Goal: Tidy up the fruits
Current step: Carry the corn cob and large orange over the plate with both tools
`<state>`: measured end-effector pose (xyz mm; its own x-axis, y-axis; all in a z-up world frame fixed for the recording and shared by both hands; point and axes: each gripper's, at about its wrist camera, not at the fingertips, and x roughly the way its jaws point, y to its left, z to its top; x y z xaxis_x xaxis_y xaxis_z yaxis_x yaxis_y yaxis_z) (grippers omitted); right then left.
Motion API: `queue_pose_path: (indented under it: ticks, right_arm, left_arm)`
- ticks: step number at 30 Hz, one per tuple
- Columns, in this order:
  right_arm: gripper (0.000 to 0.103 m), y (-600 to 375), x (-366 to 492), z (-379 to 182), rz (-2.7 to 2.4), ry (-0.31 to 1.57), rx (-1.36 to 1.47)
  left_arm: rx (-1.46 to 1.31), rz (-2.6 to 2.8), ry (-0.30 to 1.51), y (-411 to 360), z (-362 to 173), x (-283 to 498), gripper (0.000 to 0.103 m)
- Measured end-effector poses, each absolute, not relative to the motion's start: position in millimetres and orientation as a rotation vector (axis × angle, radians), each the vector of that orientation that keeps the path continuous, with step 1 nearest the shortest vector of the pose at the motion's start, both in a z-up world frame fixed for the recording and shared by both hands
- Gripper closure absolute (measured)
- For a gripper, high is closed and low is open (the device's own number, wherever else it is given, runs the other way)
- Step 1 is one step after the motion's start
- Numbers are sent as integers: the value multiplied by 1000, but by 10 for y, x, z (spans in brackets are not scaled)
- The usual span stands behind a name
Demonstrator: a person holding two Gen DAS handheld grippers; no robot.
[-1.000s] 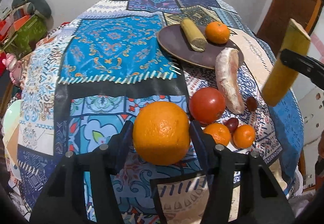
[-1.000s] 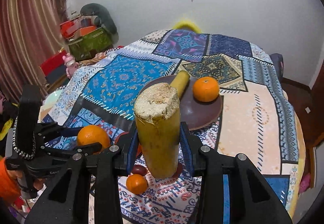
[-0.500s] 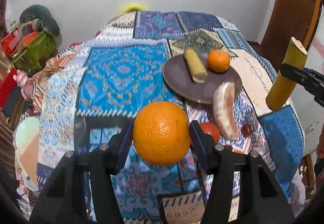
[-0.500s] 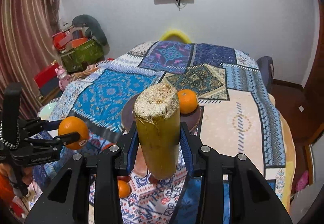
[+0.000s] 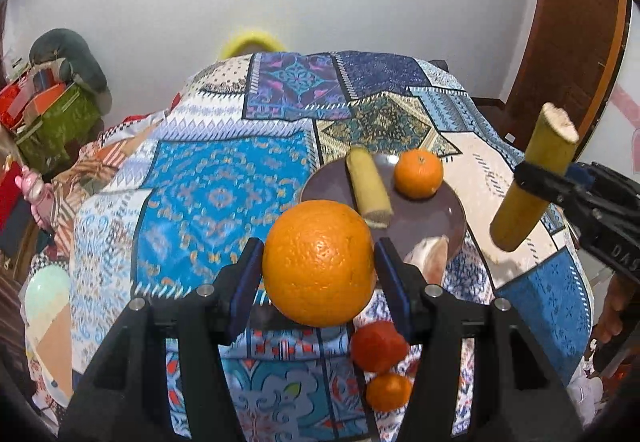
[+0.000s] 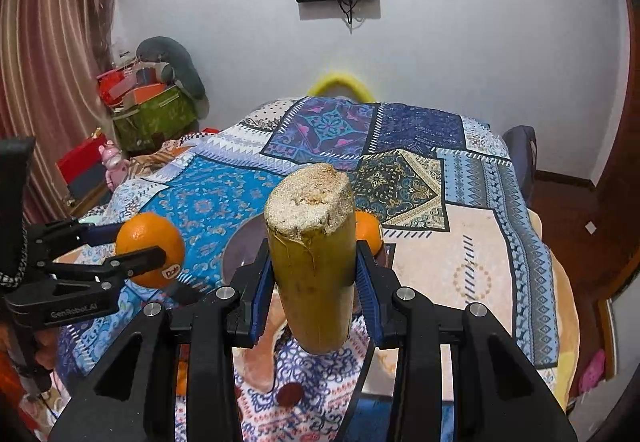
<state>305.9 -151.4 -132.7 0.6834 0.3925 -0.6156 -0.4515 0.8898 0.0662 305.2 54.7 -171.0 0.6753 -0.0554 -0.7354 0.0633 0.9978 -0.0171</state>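
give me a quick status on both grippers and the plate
Left gripper shut on big orange, right gripper shut on sugarcane piece. Both held above the table. Plate already holds one cane piece and a small orange.

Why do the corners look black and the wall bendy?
Fisheye lens: both wrist views curve the wall and darken the corners. In the left view the orange in the left claw is sharp; the tomato below is smeared.

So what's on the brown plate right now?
On the brown plate: a yellow cane piece lying flat and a small orange. The big orange held in the left tongs hides the plate's near edge.
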Motion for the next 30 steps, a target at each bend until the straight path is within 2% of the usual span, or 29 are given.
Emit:
queue_pose_path:
  ticks: [27,30]
  right_arm:
    - [68,-1130,3888,-1851,554,799,-123]
    - [68,-1114,3948,-1909,554,803,-124]
  left_arm:
    - [11,-92,881,501,-2301,4094,47]
    - [-20,-114,893,511,-2350,4192,50]
